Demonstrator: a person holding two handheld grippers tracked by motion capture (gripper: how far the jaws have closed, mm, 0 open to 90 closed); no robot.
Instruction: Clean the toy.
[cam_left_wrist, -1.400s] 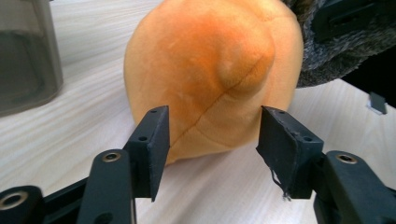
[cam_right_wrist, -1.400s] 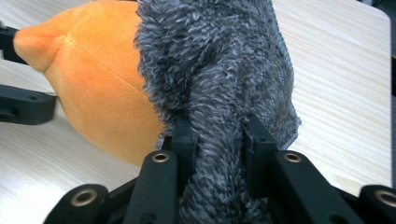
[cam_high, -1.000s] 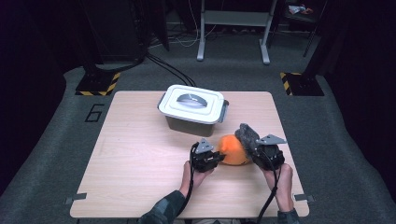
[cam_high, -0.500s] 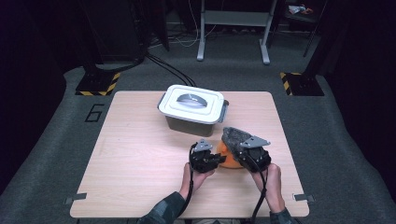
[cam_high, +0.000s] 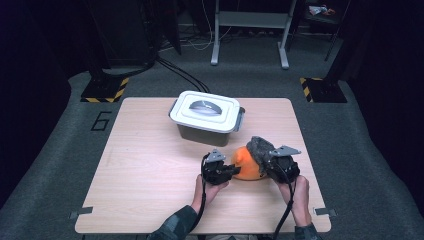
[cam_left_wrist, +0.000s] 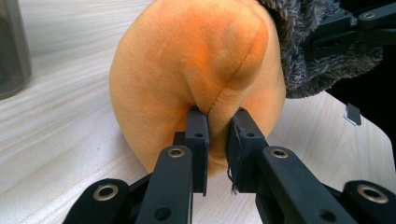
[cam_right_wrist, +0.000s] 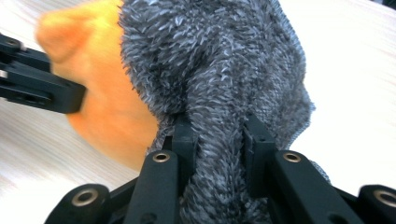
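Left tool (cam_left_wrist: 217, 154): clenched on a fold of the orange plush (cam_left_wrist: 187, 70); the two black pads pinch the fabric at a seam low on its near side. In the high view the left tool (cam_high: 231, 170) sits at the plush's left edge, held by the person's left hand (cam_high: 207, 187).

Right tool (cam_right_wrist: 219, 154): clenched on a bunch of grey fleece (cam_right_wrist: 219, 70); the shaggy cloth bulges out between and above the pads. In the high view the right tool (cam_high: 265, 160) lies at the plush's right side, with the right hand (cam_high: 297, 192) behind it.

Orange plush (cam_high: 246, 162): on the worktop (cam_high: 150, 175), right of its middle and toward the person's edge, between the two tools. It rests on the wood and is rounded, with a seam running down its side.

Grey fleece (cam_high: 259, 147): draped over the top right of the plush, touching it. In the right gripper view it covers much of the orange body, leaving the left part bare.

Box (cam_high: 206, 117): a grey tub with a white lid, clipped at the sides, standing behind the plush toward the far edge of the worktop, apart from both tools.

Worktop: pale wood, on a grey carpeted floor (cam_high: 60, 130).
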